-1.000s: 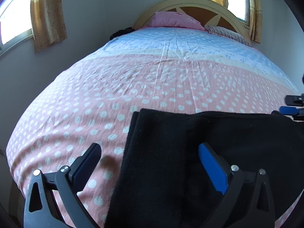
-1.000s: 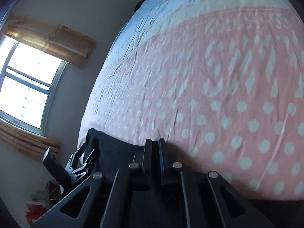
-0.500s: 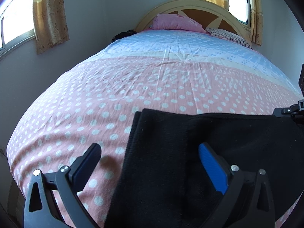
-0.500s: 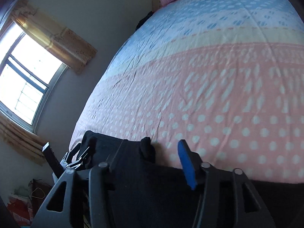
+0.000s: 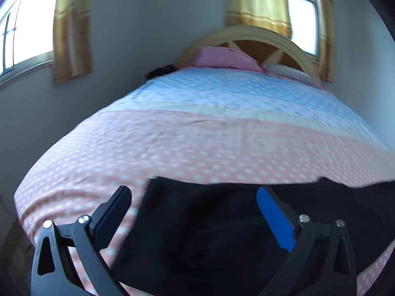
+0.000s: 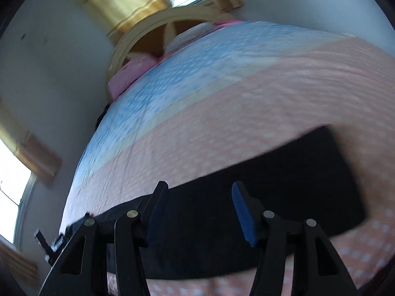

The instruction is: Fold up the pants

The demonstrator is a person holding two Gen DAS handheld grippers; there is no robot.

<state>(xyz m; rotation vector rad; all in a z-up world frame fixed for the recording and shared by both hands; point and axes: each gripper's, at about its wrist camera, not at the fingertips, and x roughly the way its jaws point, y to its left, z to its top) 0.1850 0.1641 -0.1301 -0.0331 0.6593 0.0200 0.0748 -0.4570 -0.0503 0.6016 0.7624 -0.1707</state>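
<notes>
Black pants (image 5: 209, 234) lie folded into a long band across the near end of the bed (image 5: 197, 148), on the pink dotted part of the cover. A second ago the right gripper (image 6: 200, 212) was clamped tight at one end of the fabric; its jaws have just been opening and now stand apart above the cloth, nothing pressed between the pads, and the view has swung from the side of the bed toward the headboard (image 6: 138, 37). The left gripper (image 5: 195, 212) is released as before, one finger over the pink cover and the other over the pants, and it now sits a little higher, with more of the wall and curtain (image 5: 71, 37) in view. In the right wrist view the far corner of the pants is square and lies flat, with dotted cover visible beyond it. The whole upper bed, from the pants' far edge to the pink pillow (image 5: 224, 58), is unoccupied cover. Both frames are motion-blurred.
</notes>
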